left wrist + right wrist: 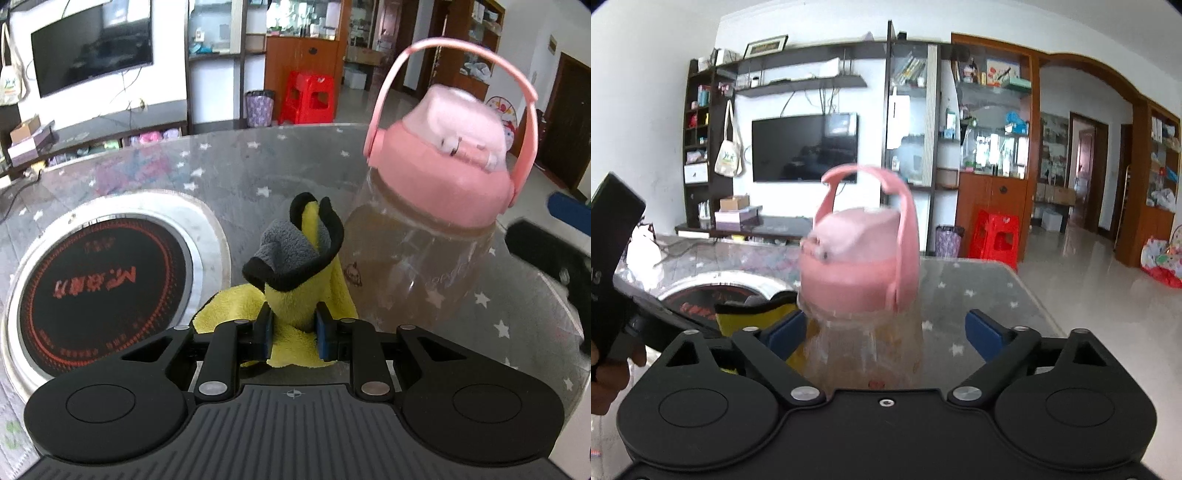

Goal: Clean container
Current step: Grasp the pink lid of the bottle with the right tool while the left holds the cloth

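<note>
**Cloth at the bottle's side, right tongs spread around it**

The table (258, 166), star-patterned with a round cooker (99, 291) set into it, is carrying the bottle (417, 266): clear body, pink lid (447, 177), handle (391, 85) raised. The bottle is standing near the table's right part and looking tilted and blurred in both views, so it is probably moving.

The right gripper (886, 332) is sitting spread wide, its blue pads either side of the bottle's shoulder; the left pad (786, 328) is at or near the wall, the right one standing clear.

The left gripper (294, 328) is pinching the yellow-and-grey cloth (295, 258) tight, its bunched end rising just beside the bottle's left side.

For wiping well, I judge the bottle is needing a firm hold below the lid, or it will be sliding. The cloth's broad fold, not its bound edge, should be pressing the wall.
</note>
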Tool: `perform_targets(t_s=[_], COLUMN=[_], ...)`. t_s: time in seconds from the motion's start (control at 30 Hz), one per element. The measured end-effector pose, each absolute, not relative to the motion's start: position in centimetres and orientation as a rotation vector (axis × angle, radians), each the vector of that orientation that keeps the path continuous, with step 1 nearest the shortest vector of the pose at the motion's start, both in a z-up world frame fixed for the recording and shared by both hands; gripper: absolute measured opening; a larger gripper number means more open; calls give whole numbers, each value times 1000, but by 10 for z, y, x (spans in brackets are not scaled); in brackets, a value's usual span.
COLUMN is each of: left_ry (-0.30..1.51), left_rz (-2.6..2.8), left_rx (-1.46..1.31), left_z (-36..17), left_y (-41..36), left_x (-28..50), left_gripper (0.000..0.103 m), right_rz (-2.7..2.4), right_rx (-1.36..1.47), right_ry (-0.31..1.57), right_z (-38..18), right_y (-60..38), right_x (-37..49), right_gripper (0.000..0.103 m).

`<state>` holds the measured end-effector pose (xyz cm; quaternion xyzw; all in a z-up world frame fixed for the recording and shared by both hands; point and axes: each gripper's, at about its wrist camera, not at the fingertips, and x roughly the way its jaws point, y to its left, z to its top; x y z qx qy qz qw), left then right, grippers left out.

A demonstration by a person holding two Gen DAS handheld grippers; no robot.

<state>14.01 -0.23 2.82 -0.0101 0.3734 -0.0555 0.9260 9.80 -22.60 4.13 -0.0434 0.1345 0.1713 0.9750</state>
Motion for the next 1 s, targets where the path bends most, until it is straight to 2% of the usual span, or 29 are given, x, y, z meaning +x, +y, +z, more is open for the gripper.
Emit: perform_targets(t_s=[0.07, 0.17, 0.23, 0.27, 0.3, 0.4, 0.53, 1.0], left_ry=[748, 725, 713, 701, 690, 648, 637, 645], left_rz=[-117, -120, -121, -123, -123, -152, -190, -283], left_rx=[-9, 21, 35, 46, 57, 119, 198, 296], left_z=[34, 41, 45, 49, 52, 60, 60, 47], left_y=[-2, -2, -2, -3, -4, -11, -22, -27], left_x=[140, 141, 142, 143, 143, 146, 148, 157], left_gripper=[23, 23, 23, 23, 23, 23, 23, 23], right_rz=[347, 351, 349, 349, 351, 348, 336, 323], right_rx=[-93, -93, -96, -99, -104, -116, -126, -160], right_ry=[256, 235, 236, 238, 241, 245, 243, 233], right_z=[46, 53, 56, 55, 55, 54, 53, 54], right_y=[-226, -227, -227, -227, -227, -226, -227, -224], right_x=[99, 101, 103, 104, 104, 106, 108, 111], right_gripper=[76, 59, 53, 47, 34, 23, 16, 15])
